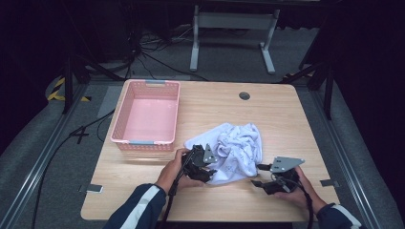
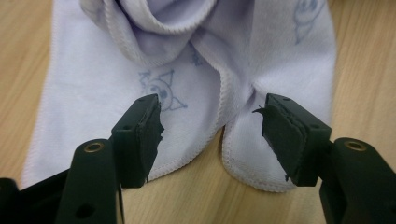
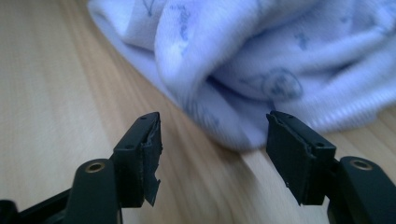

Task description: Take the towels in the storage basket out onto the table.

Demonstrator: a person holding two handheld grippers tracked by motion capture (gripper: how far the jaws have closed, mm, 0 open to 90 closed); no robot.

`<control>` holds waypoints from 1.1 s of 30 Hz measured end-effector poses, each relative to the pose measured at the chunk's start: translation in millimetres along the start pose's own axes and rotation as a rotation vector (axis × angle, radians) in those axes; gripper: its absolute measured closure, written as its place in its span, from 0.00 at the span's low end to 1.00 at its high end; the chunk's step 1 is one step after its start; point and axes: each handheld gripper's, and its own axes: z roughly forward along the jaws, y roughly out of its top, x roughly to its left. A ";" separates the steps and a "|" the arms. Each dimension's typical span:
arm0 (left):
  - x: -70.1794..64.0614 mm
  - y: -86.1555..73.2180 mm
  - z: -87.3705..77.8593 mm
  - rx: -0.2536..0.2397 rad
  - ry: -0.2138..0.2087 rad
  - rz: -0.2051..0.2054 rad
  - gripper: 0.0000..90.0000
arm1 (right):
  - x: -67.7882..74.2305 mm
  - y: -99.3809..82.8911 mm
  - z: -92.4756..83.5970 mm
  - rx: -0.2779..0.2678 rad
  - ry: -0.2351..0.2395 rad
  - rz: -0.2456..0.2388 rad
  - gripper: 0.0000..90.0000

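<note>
1. A crumpled white cloth [image 1: 231, 151] with small blue drawings is lying on the wooden counter [image 1: 286, 114], just to the right of a pink basket [image 1: 146, 114] that has nothing inside.
2. The left hand-held gripper [image 1: 206, 164] is sitting at the near-left edge of the cloth. In the left gripper view its jaws are standing apart with 2 hemmed corners [image 2: 233, 154] of the cloth lying between them, but the pads are not pressing on the fabric.
3. The right hand-held gripper [image 1: 260, 175] is waiting at the near-right side, just beside the cloth. Its jaws are also parted and holding nothing; the folded edge [image 3: 224, 126] is lying ahead of them, a little to the right.
4. The left hand-held gripper is the nearer one, so I am judging that it can pinch a corner first.
5. The cloth is stretching from the near-left towards the far-right of the counter.
</note>
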 end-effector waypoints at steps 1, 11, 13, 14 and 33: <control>0.8 -0.9 4.3 -0.001 0.002 0.018 0.42 | -0.3 2.5 3.8 0.005 0.002 -0.001 0.41; 20.6 -11.7 16.6 -0.041 -0.113 -0.064 0.77 | -10.7 10.3 2.6 -0.001 -0.064 -0.037 0.92; 20.3 -11.5 15.6 -0.036 -0.117 -0.058 0.87 | -17.4 9.0 -6.6 -0.026 -0.092 -0.010 0.93; 19.7 -11.4 13.4 -0.025 -0.130 -0.045 0.93 | -22.1 7.9 -13.5 -0.045 -0.101 0.014 0.94; 10.6 -3.6 17.5 -0.067 -0.090 -0.039 0.58 | -68.6 -17.9 -58.6 -0.137 -0.268 0.247 0.85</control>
